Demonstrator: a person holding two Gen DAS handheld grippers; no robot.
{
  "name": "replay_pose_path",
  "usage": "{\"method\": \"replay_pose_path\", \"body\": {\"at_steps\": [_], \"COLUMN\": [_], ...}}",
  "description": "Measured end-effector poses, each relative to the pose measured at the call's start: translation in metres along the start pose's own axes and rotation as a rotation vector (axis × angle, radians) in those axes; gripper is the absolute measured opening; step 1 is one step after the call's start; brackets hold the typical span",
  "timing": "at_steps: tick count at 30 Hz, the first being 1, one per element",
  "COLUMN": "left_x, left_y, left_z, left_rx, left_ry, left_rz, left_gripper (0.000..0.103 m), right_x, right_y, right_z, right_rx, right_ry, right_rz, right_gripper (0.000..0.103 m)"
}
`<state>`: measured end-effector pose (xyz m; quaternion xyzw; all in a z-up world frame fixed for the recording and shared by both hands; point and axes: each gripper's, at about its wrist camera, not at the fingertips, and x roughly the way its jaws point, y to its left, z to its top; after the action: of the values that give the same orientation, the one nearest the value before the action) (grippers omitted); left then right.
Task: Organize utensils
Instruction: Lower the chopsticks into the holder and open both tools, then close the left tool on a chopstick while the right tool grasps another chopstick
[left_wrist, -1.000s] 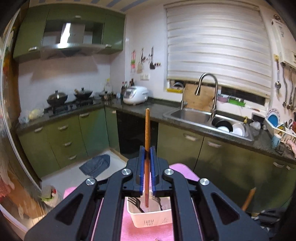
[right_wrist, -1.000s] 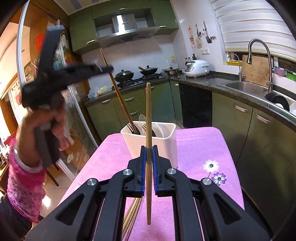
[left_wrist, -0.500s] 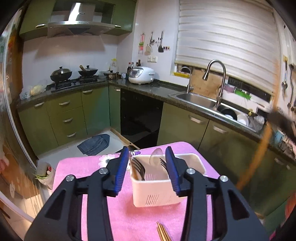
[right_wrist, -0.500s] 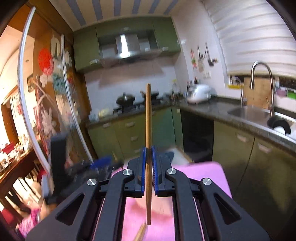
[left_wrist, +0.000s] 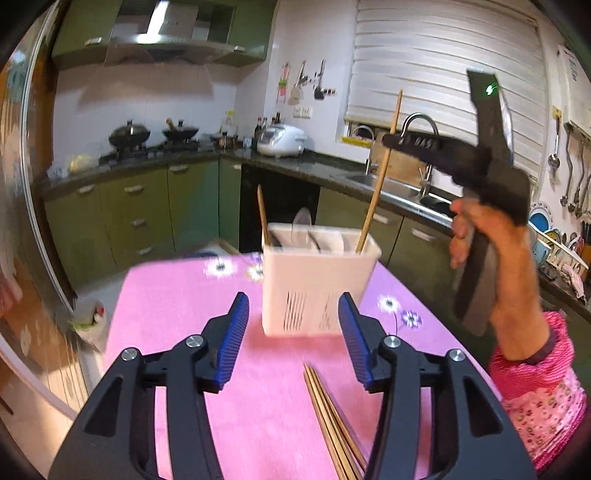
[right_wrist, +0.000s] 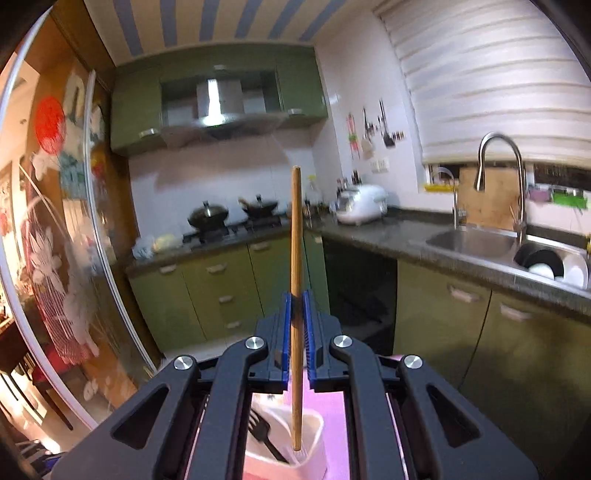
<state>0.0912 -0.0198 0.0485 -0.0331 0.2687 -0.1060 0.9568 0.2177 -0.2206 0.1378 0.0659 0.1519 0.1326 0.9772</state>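
My left gripper (left_wrist: 294, 332) hangs low over the pink table (left_wrist: 177, 295). Its jaws are opening and nothing is held between them. Just beyond stands the white utensil holder (left_wrist: 317, 284) with one chopstick (left_wrist: 263, 218), a spoon and forks in it. Several loose chopsticks (left_wrist: 332, 417) lie on the cloth under the jaws. My right gripper (right_wrist: 297, 306) is shut on an upright wooden chopstick (right_wrist: 295, 240). That chopstick's lower end (left_wrist: 371, 214) dips into the holder's right compartment. The holder (right_wrist: 314, 424) with a black fork (right_wrist: 264, 432) sits right below.
A person's hand and pink sleeve (left_wrist: 517, 295) hold the right gripper at the table's right side. Green cabinets, a stove with pots (left_wrist: 129, 136) and a sink (right_wrist: 472, 240) with a tall tap line the walls behind. A glass door (right_wrist: 55, 258) stands left.
The left gripper let go of its chopstick, opened, and dropped toward the table. The right gripper carried its chopstick up and over the holder, tip now inside.
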Motion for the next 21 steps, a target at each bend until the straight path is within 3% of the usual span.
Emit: {"method": "replay_pose_path", "body": {"at_steps": [7,9,10,11,16,21], "left_x": [0.015,0.019,0.021,0.023,0.036,0.064], "left_y": [-0.005,-0.006,-0.007,-0.008,-0.017,-0.02], "left_z": [-0.034,-0.039,-0.04,-0.042,-0.049,-0.066], "left_rx": [-0.028,-0.028,-0.027,-0.024,-0.012,-0.041], "left_ry": [0.106,0.12,0.126,0.132,0.177,0.276], "left_rz": [-0.026,-0.027,-0.029,-0.028,-0.017,-0.022], "left_gripper": [0.049,0.049,0.049,0.049,0.052,0.052], "right_x": [0.019,0.018,0.014,0.01,-0.034,-0.088], "right_y": [0.0,0.0,-0.001,-0.002,-0.011,-0.022], "right_z": [-0.049,-0.056,-0.057,-0.059,-0.067,-0.109], "right_rx": [-0.037,-0.046,-0.049,-0.051,-0.009,0.05], "right_ry": [0.087,0.093,0.087,0.079,0.053,0.101], "right_rz": [-0.01,-0.006,-0.004,-0.004,0.026,0.052], "right_gripper": [0.008,0.017,0.031,0.039,0.041,0.049]}}
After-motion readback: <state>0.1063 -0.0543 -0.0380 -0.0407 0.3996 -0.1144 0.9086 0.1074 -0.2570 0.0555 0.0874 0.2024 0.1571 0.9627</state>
